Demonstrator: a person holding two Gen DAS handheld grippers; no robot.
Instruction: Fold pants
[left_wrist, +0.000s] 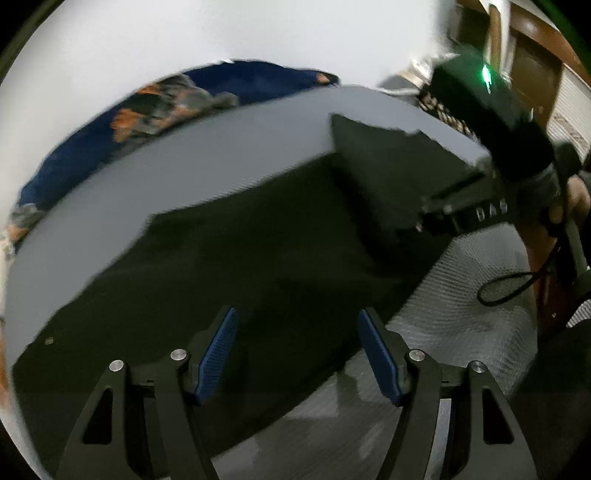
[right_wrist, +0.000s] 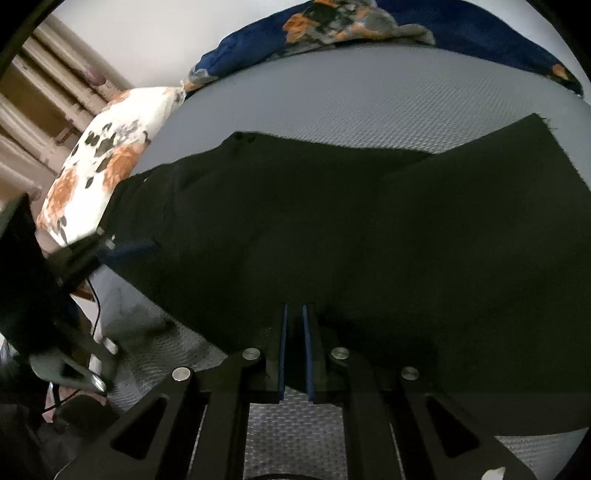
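The black pants (right_wrist: 332, 229) lie spread across a grey textured mattress (right_wrist: 369, 96), reaching from its near edge toward a flowered pillow (right_wrist: 99, 162) and a blue blanket (right_wrist: 461, 33) at the far side. The left gripper (left_wrist: 297, 350) hovers over the cloth with its blue pads (left_wrist: 216, 354) spread apart – nothing between them. The right gripper (right_wrist: 294, 350) is pressed nearly together, pinching the near edge of the pants – one corner of them is lifted.

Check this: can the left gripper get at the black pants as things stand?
Probably yes: the left gripper hangs open right over the black pants on the grey mattress, with nothing between its pads and the cloth.
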